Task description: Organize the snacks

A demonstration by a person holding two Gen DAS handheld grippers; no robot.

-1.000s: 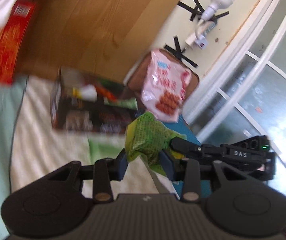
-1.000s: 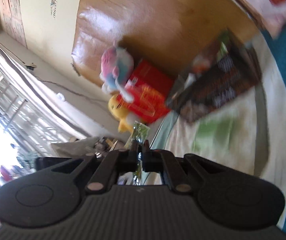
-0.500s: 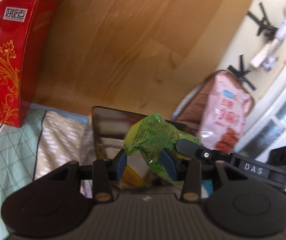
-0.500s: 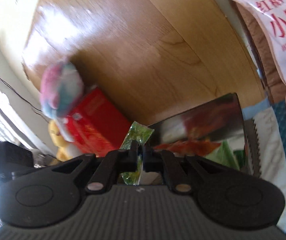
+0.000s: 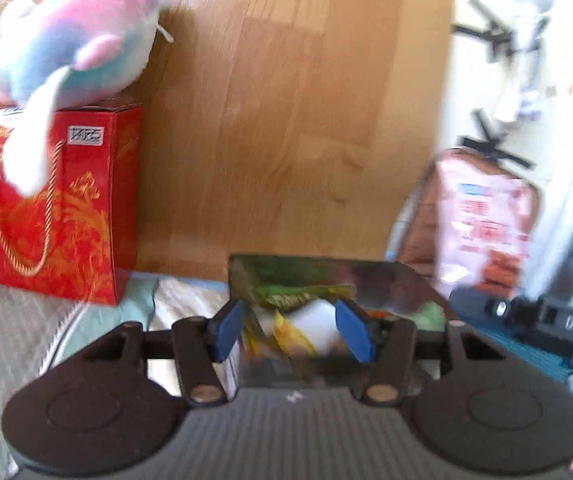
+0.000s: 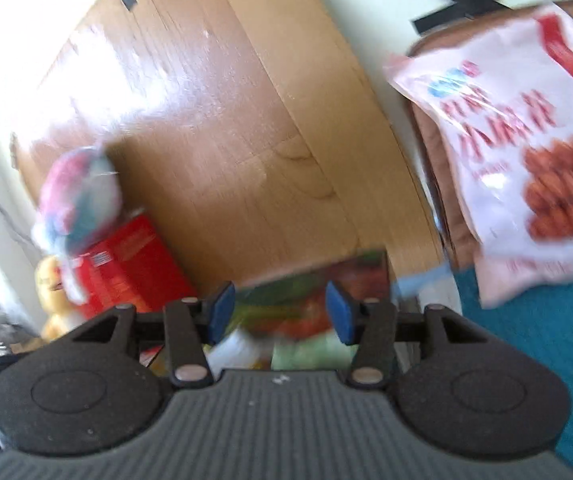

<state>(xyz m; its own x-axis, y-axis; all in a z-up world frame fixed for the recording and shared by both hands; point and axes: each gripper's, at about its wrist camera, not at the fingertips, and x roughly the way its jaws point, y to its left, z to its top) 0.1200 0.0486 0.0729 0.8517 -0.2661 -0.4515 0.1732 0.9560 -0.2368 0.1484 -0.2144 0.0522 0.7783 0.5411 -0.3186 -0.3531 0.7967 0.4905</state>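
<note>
A dark open snack box lies on the bed just beyond both grippers, with several blurred packets inside. A green packet rests in the box, past the blue pads of my left gripper. Its jaws are opening and press on nothing. In the right wrist view my right gripper hangs over the same box. Its jaws are also opening, with nothing held between them. The right gripper's black body shows at the right of the left wrist view.
A red gift box with a pastel plush toy on top stands to the left against a wooden board. A pink snack bag leans on a brown cushion at the right, above a teal cloth.
Both grippers held the green packet between them; now both sets of jaws have spread and the packet lies in the box. Both views have swung toward the box and board.
</note>
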